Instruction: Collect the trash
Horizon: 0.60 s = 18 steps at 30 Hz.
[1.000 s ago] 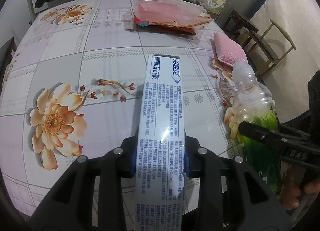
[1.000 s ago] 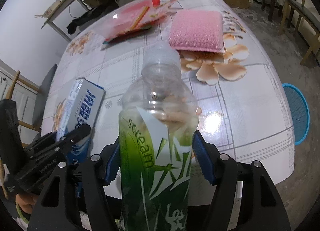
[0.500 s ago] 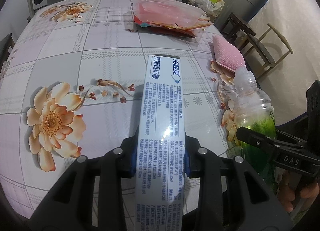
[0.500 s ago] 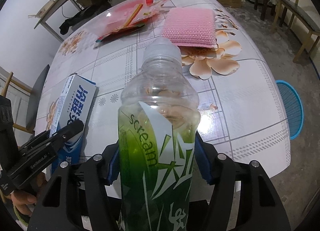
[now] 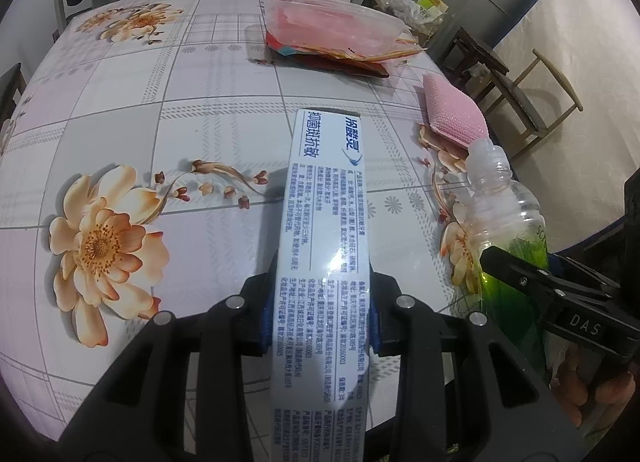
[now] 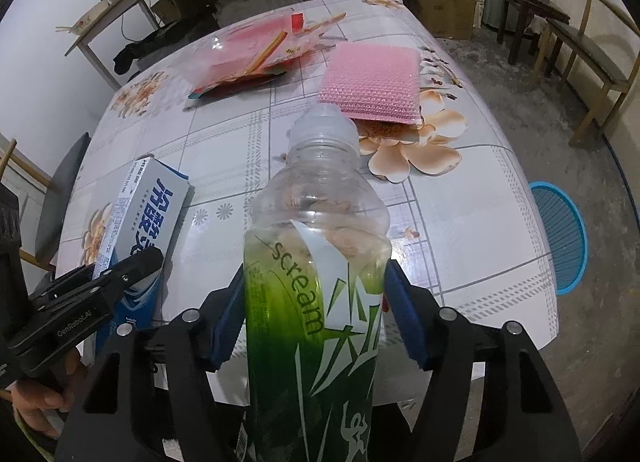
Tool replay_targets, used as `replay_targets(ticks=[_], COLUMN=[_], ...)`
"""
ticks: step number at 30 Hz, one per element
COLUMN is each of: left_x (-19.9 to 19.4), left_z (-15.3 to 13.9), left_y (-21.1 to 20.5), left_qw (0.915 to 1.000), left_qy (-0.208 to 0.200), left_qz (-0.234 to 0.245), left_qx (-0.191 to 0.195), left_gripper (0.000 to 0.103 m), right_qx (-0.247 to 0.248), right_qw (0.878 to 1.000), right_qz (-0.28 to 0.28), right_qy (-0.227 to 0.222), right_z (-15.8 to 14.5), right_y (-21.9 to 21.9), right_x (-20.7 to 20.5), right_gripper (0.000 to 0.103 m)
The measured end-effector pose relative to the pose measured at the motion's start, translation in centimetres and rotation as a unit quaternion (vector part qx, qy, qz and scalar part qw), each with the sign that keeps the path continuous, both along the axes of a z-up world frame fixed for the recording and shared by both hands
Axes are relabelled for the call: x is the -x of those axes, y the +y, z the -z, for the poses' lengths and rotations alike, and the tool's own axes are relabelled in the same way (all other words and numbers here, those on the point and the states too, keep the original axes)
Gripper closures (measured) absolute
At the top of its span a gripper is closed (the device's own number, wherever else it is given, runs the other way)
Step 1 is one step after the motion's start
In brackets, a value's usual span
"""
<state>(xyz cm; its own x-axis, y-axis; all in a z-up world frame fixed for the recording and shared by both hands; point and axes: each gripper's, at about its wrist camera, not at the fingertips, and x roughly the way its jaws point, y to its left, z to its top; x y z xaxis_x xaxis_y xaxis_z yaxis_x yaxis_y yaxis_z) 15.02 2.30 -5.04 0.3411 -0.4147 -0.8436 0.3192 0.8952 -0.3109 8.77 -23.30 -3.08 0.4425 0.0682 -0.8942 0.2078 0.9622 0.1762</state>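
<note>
My left gripper [image 5: 322,312] is shut on a long white and blue toothpaste box [image 5: 324,222] and holds it above the flowered table [image 5: 120,110]. The box also shows in the right wrist view [image 6: 136,222]. My right gripper [image 6: 316,314] is shut on an empty clear plastic bottle with a green label [image 6: 316,262], held upright near the table's near edge. The bottle also shows at the right in the left wrist view [image 5: 504,214], with the right gripper [image 5: 560,302] around it.
A pink sponge pad [image 6: 374,82] and a clear bag of pink and red papers [image 6: 256,54] lie further back on the table. A blue basket [image 6: 560,238] stands on the floor to the right. Wooden chairs [image 6: 592,54] stand beyond it.
Both grippers have drawn back and up from the table, each with its object held. The table now looks farther away in both views.
</note>
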Motion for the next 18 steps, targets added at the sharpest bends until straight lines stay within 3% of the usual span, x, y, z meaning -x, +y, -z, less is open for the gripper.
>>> replay_targets(ticks=[12,18], left_x=[0.25,0.17], left_z=[-0.14,-0.12], left_y=[-0.82,-0.69], left_qw=[0.9998,0.9999], left_qy=[-0.007,-0.006], left_qz=[0.015,0.000], left_qx=[-0.013,-0.013], left_gripper=[0.070,0.070], right_qx=[0.000,-0.013], right_qw=[1.000,1.000], right_qz=[0.008,-0.001], right_qy=[-0.010,-0.011], right_z=[0.02,0.08], right_y=[-0.53,-0.75], right_x=[0.39,0.14], right_gripper=[0.039,0.039])
